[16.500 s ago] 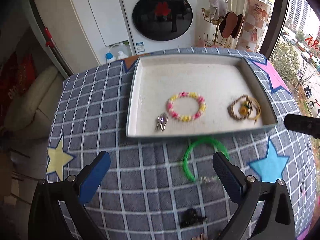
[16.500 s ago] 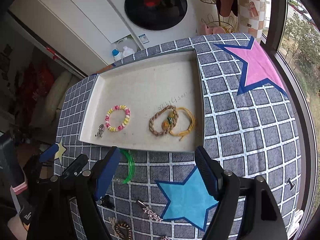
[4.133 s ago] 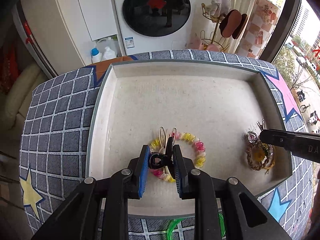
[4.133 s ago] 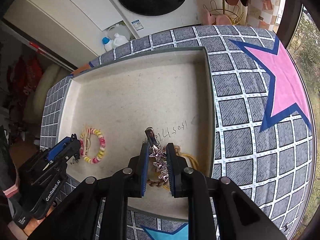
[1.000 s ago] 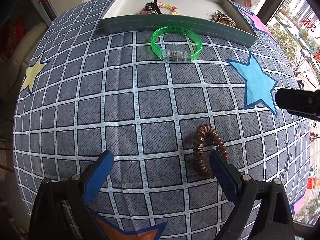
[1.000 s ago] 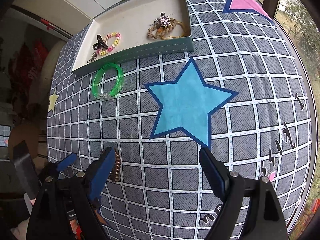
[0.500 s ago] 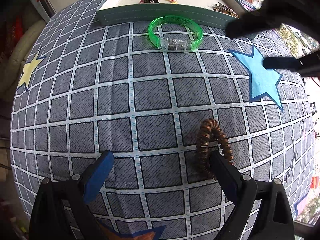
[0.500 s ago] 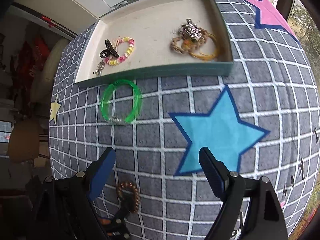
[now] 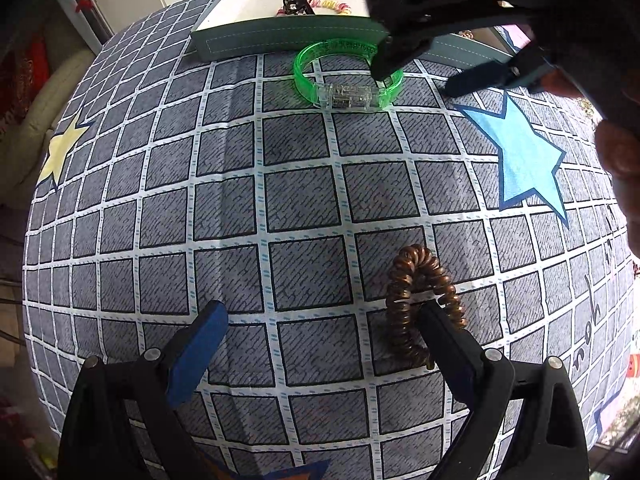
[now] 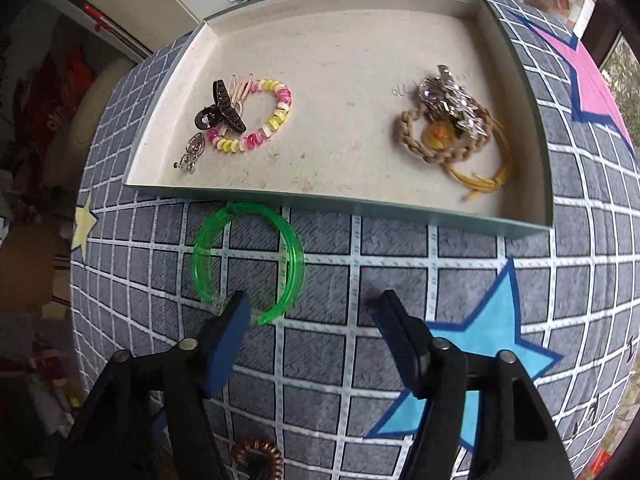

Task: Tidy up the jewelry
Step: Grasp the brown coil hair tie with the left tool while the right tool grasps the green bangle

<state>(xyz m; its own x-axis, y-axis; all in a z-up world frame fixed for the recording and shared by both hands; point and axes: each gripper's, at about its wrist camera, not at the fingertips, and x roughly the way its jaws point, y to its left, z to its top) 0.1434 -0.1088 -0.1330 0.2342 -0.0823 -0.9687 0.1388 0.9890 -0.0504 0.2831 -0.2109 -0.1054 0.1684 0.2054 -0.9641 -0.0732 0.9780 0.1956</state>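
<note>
From the left wrist camera, our left hand-held gripper (image 9: pixel 320 320) sits low over the checked cloth on the counter (image 9: pixel 224 184) with its fingers spread wide. The right finger (image 9: pixel 444 332) pokes into the loop of the brown coil hair tie (image 9: pixel 408 280), which lies flat on the cloth; the left finger touches nothing. Far off, the green bangle (image 9: pixel 344 76) lies just in front of the tray (image 9: pixel 280 40), and our right hand-held gripper (image 9: pixel 416 72) hangs over it, also spread apart. Only the tray's near wall and a sliver of its contents show here.

The right wrist camera gives us the whole tray floor: the black claw clip (image 10: pixel 220 110) on the pink-and-yellow bead bracelet (image 10: pixel 260 120), a small earring (image 10: pixel 192 154) beside them at the left, and the braided cord bracelet (image 10: pixel 444 136) with the silver star clip (image 10: pixel 452 100) on top at the right. The left fingertip covers part of the bangle's clear clasp, so we can't tell whether it touches. The coil tie is cut off at the bottom edge.
</note>
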